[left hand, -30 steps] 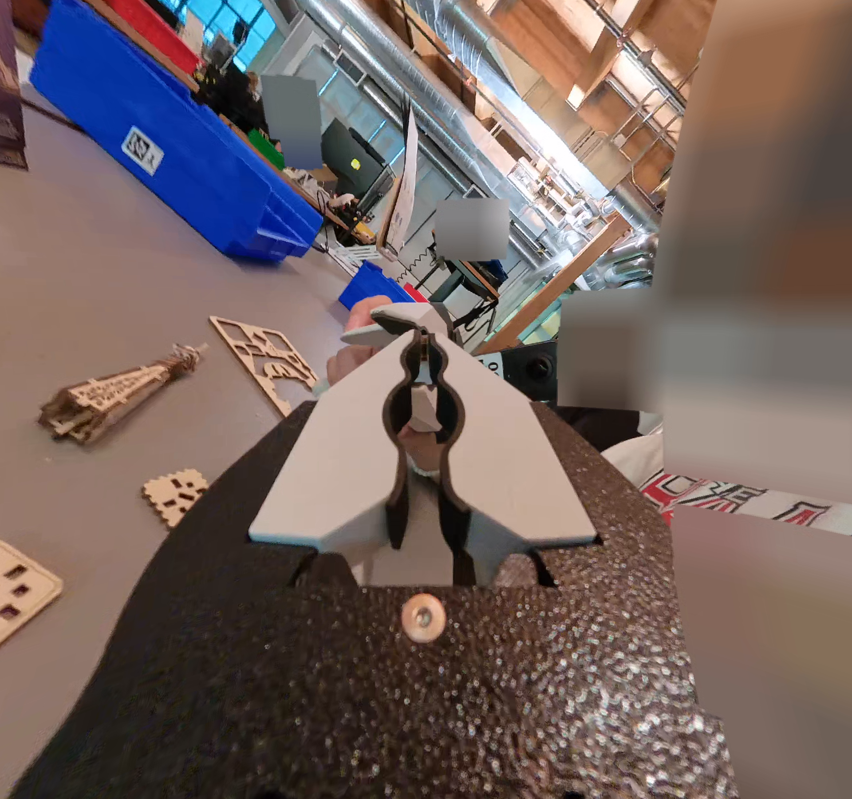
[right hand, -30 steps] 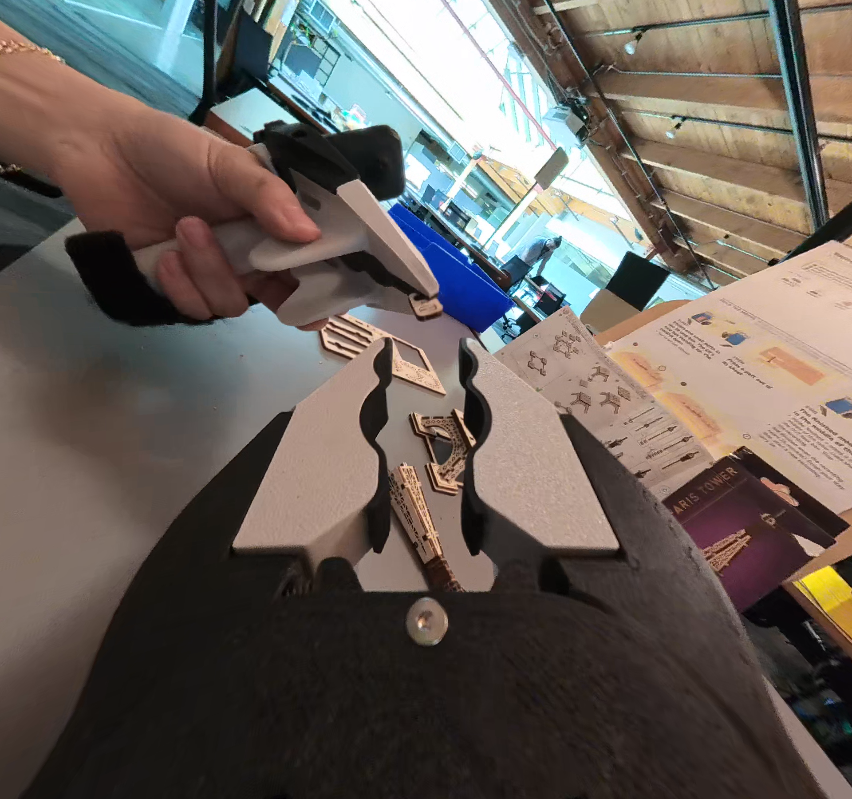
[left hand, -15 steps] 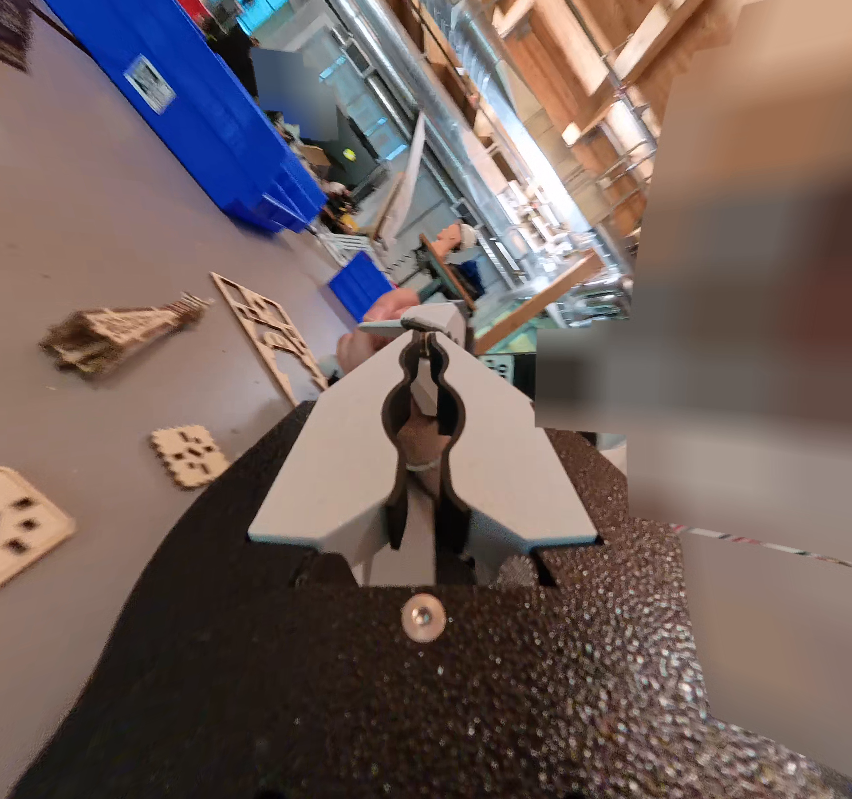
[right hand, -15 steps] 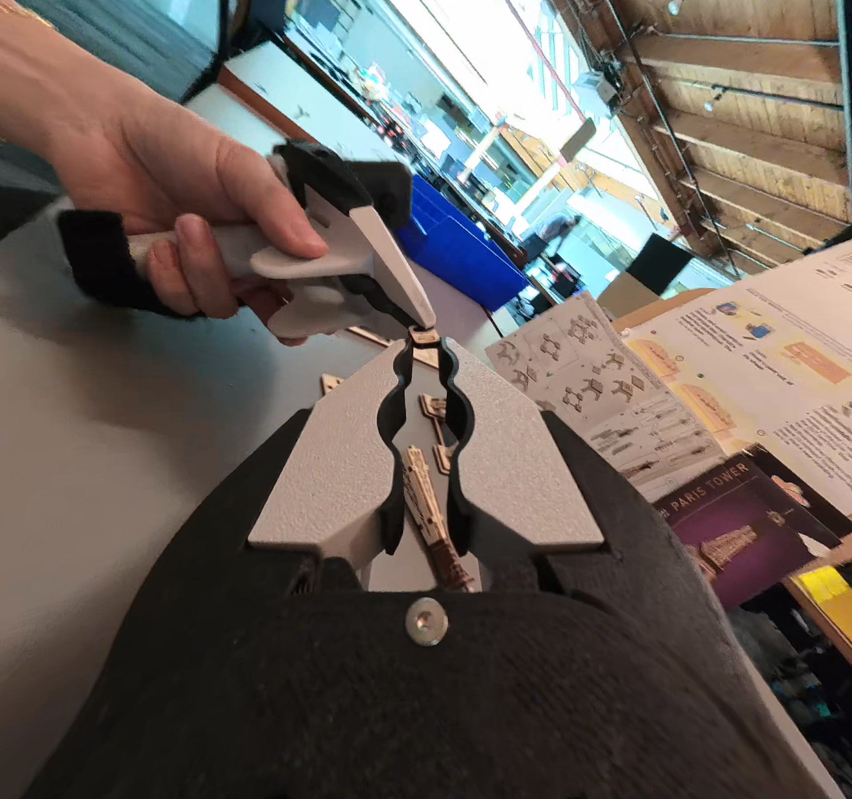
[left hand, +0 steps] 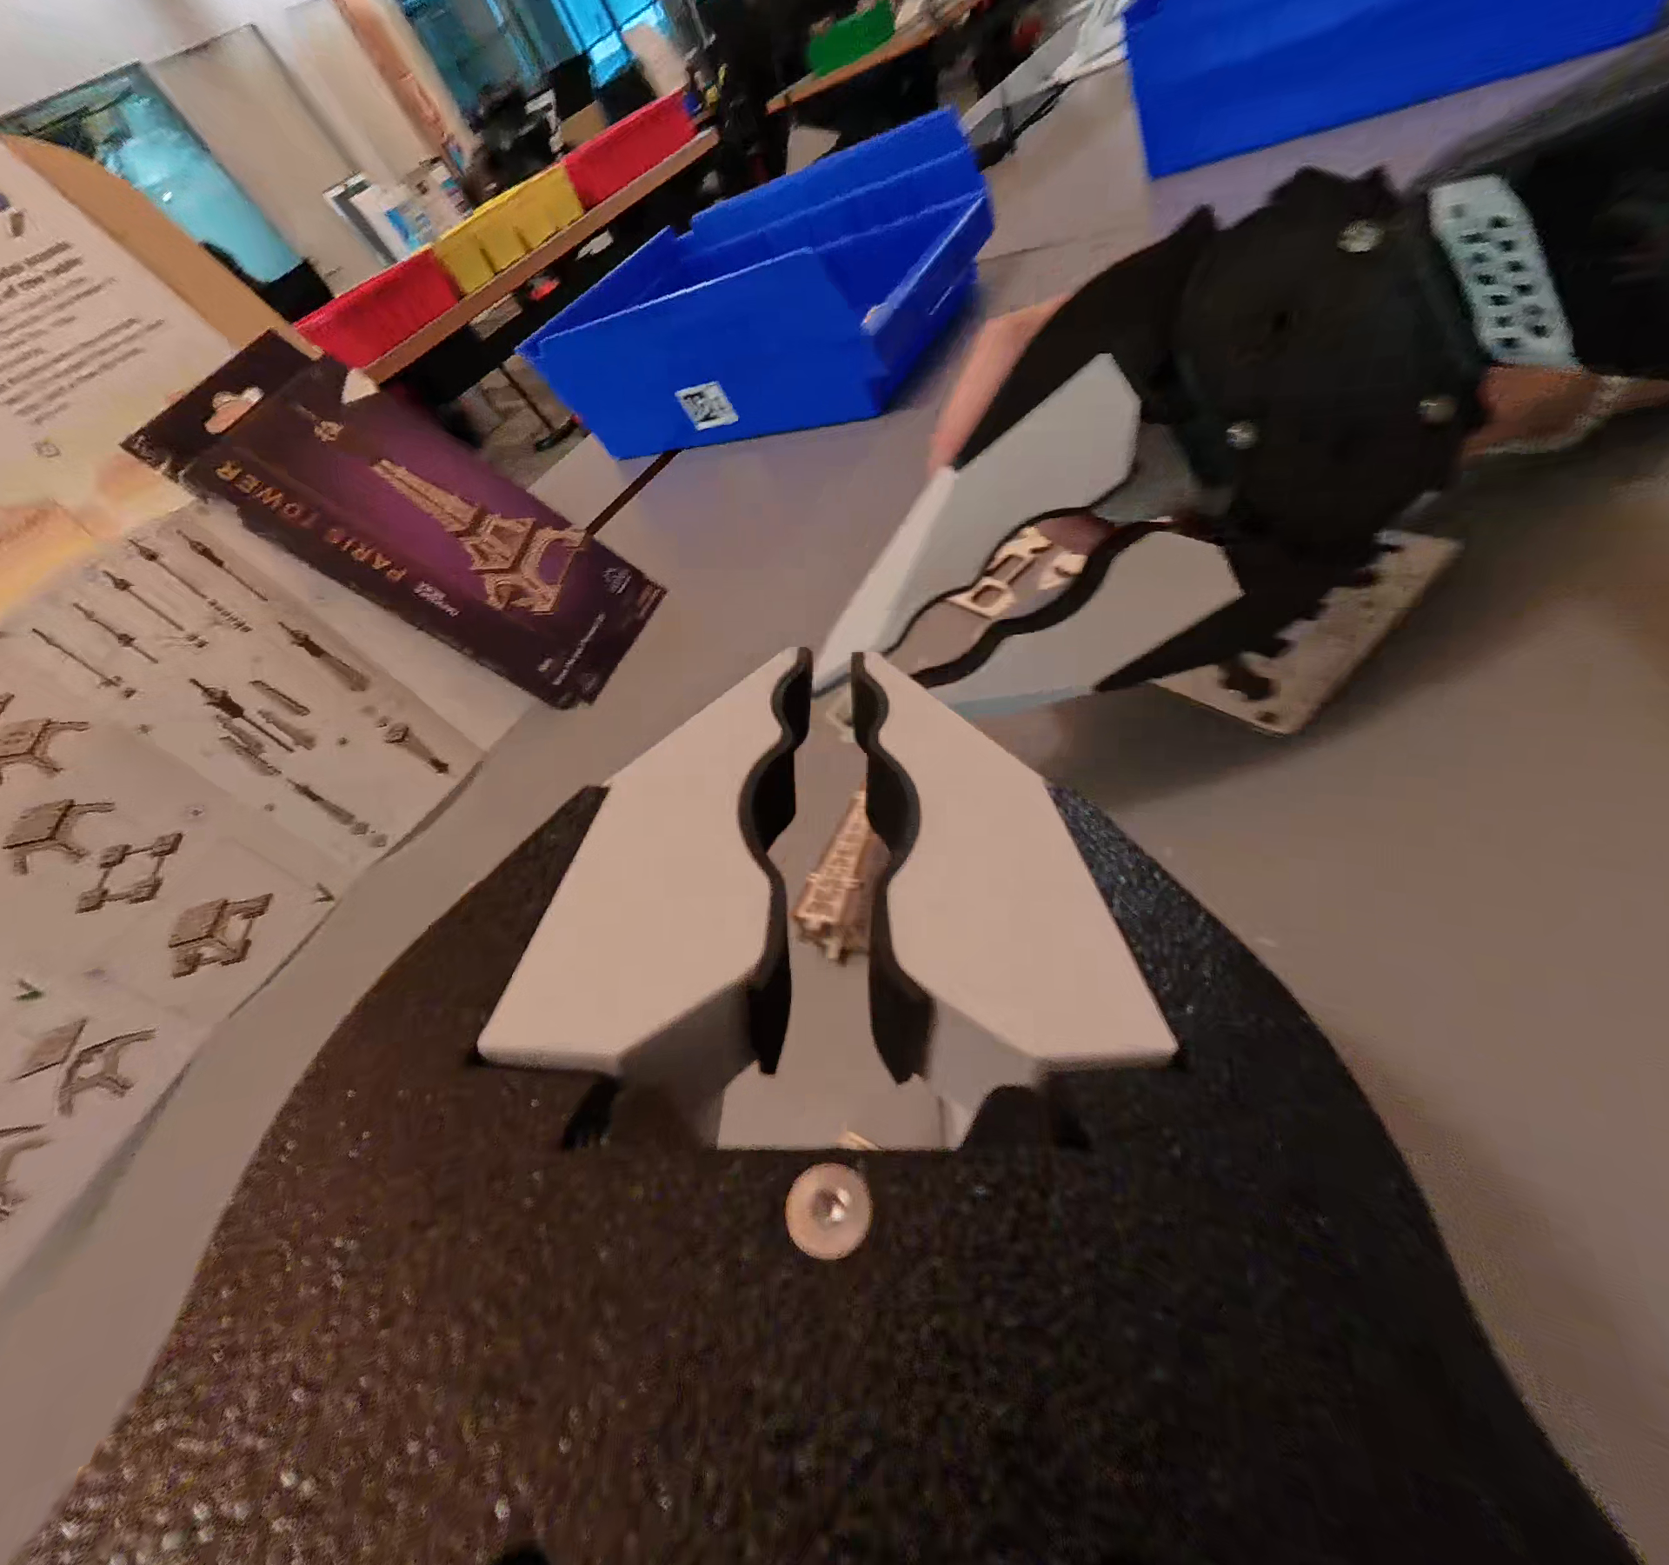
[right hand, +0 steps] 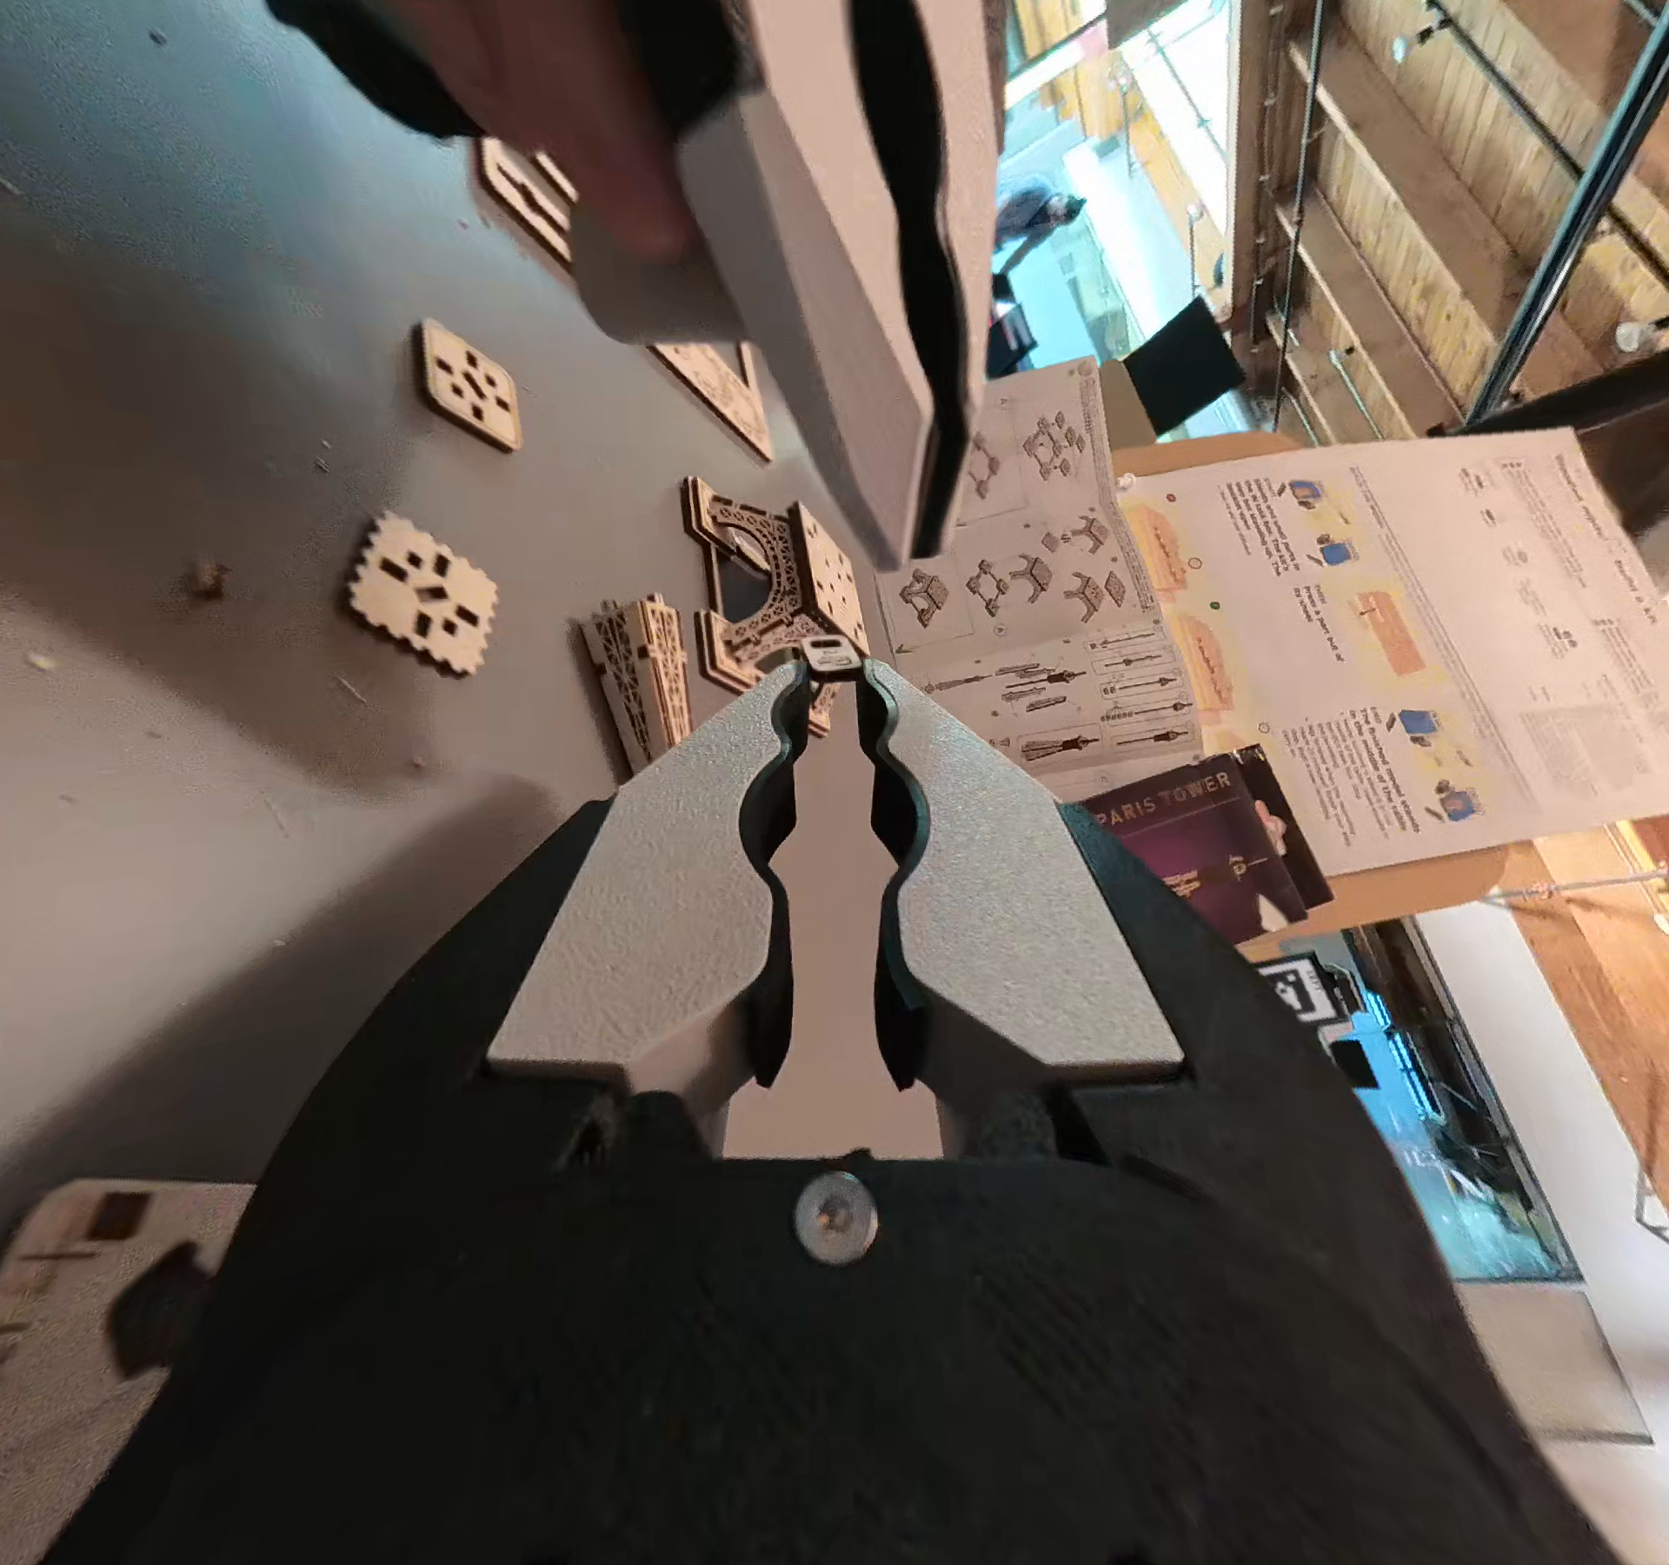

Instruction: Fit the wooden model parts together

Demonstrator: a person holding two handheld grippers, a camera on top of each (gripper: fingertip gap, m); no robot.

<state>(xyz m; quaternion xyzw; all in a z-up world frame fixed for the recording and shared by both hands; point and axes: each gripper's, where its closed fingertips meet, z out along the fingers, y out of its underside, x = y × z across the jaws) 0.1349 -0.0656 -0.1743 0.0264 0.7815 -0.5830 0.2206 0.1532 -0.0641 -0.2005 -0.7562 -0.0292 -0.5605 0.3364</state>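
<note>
My right gripper (right hand: 829,683) is shut on a small flat wooden piece (right hand: 829,653), pinched at its very tips above the table. Just beyond it lie the wooden tower base (right hand: 777,582) and the tapered tower section (right hand: 637,691). My left gripper (left hand: 831,683) stands slightly open with nothing pressed between its pads. The table and the tapered section (left hand: 844,880) show through its gap. The right gripper's fingers (left hand: 1011,474) point at my left tips. The left gripper's fingers (right hand: 840,257) hang above the right tips.
Two square perforated plates (right hand: 423,593) (right hand: 468,383) and a cut-out sheet (right hand: 713,383) lie on the grey table (right hand: 181,347). Instruction sheets (left hand: 181,754) and the purple kit box (left hand: 406,528) lie to the side. Blue bins (left hand: 768,320) stand behind. Both grippers' tips are close together, under 4 cm apart.
The small piece was in my left gripper's tips. The right gripper shut on it, the left let go, and both grippers swung down towards the table.
</note>
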